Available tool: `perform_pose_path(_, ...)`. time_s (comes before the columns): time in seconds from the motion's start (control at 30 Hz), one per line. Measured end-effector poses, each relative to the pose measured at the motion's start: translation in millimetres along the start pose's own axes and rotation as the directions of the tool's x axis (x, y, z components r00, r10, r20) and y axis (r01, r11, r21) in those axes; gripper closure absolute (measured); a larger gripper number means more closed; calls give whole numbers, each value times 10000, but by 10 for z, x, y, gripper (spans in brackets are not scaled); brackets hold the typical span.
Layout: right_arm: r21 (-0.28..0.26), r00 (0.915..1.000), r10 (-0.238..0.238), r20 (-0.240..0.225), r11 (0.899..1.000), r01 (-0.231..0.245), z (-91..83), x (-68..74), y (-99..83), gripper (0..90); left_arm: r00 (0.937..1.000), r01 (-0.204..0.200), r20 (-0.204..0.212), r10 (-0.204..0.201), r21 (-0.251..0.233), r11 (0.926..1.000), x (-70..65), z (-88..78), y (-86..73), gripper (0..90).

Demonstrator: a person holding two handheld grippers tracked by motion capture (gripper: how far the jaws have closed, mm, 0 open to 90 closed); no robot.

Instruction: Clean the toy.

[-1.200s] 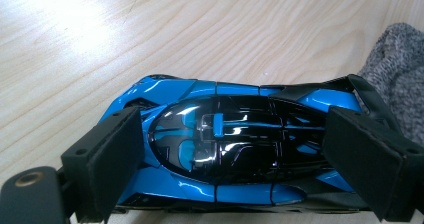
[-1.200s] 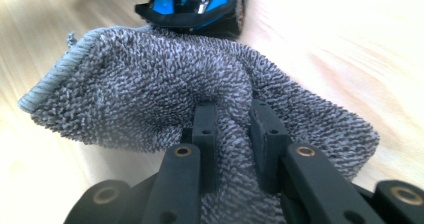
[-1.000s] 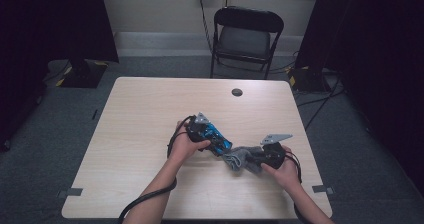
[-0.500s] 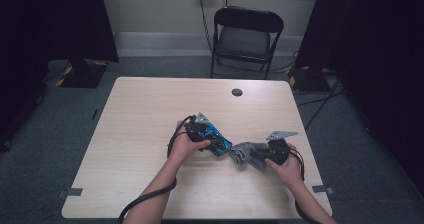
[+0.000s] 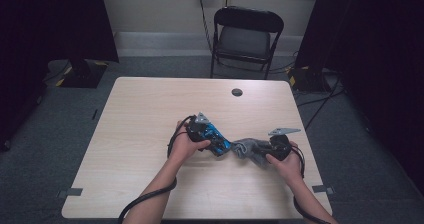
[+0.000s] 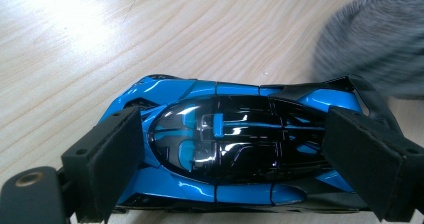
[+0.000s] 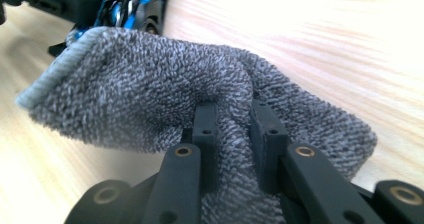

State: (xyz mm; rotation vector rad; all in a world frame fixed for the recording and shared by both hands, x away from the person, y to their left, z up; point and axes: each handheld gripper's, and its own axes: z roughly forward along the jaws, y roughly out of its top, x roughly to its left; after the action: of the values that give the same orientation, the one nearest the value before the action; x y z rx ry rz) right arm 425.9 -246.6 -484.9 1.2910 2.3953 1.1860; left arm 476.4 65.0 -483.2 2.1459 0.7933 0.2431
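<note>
Blue toy car (image 6: pixel 225 149) clamped nose to tail by the left gripper (image 6: pixel 240 169), low over the table (image 5: pixel 140 114) near its middle, probably lifted a little, though hard to tell. Grey cloth (image 7: pixel 200 99) pinched in a fold by the right gripper (image 7: pixel 235 129), jaws nearly together. Cloth brought up against the car's end, apparently for wiping while the car is held steady.

One blue toy car (image 5: pixel 216 138), one grey cloth (image 5: pixel 248 150) and two grippers are seen on one table (image 5: pixel 140 114); one chair (image 5: pixel 245 36) at 12 o'clock.
</note>
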Motion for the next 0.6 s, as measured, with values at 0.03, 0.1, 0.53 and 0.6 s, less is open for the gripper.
perform_pose_path(0.03, -4, 10000, -14, 28, 10000, 15, -5, -7, 0, 758, 10000, -2, -9, 2, -10, 10000, 0, 0, -1, 97)
perform_pose_path(0.1, -41, 9999, 65, 139, 10000, -65, -21, -18, -3, 759, 10000, 10, 2, -10, -45, 10000, 0, 1, -4, 98)
perform_pose_path(0.53, -661, 9967, -571, -574, 9964, 532, -211, 186, 0, 758, 10000, 27, 13, -27, -17, 10000, 2, 2, 1, 97)
perform_pose_path(0.6, -730, 9952, -738, -647, 9949, 690, -243, 242, -2, 758, 10000, 8, 0, -8, 19, 10000, 1, 0, 3, 98)
